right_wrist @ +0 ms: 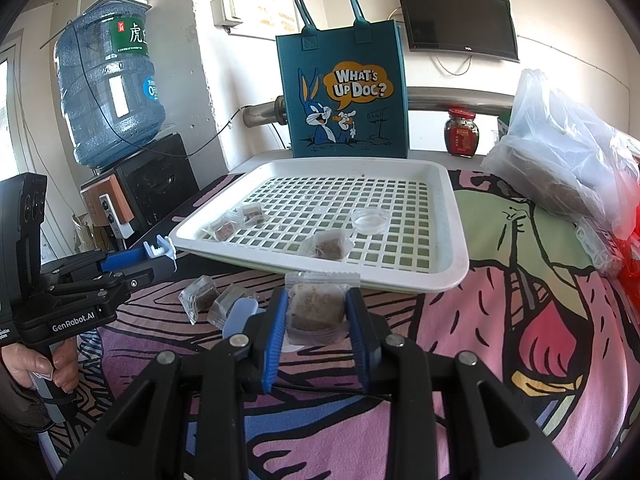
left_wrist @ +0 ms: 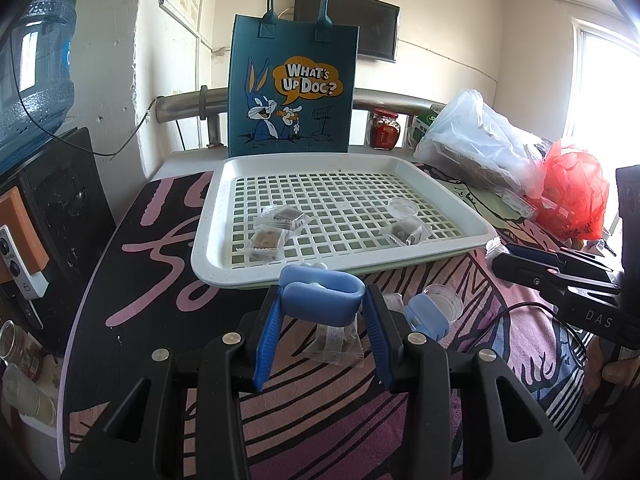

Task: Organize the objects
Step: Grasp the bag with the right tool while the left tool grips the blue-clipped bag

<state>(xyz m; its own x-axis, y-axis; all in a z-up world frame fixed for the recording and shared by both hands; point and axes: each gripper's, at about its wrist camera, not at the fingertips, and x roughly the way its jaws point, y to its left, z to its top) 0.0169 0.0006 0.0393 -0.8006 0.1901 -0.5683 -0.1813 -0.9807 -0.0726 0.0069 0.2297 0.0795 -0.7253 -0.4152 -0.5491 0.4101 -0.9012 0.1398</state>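
My left gripper (left_wrist: 322, 294) is shut on a light blue oval plastic piece (left_wrist: 316, 300), held just in front of the white slotted tray (left_wrist: 224, 276). Under it a wrapped brown snack (left_wrist: 338, 342) lies on the patterned cloth, with a second blue piece (left_wrist: 426, 318) and a clear round dish (left_wrist: 444, 300) to its right. My right gripper (right_wrist: 317, 298) is shut on a wrapped brown snack (right_wrist: 316, 314) near the tray's (right_wrist: 456, 268) front rim. In the tray are three wrapped snacks (right_wrist: 328, 246) (right_wrist: 224, 229) (right_wrist: 253, 212) and a clear dish (right_wrist: 370, 219). Two snacks (right_wrist: 198, 300) (right_wrist: 230, 305) lie on the cloth.
A blue cartoon tote bag (left_wrist: 292, 88) stands upright behind the tray. Clear (left_wrist: 476, 140) and red (left_wrist: 576, 188) plastic bags pile up at the right, beside a red jar (right_wrist: 462, 132). A water jug (right_wrist: 108, 92) stands at the left. A hand (right_wrist: 36, 364) holds the left gripper's handle.
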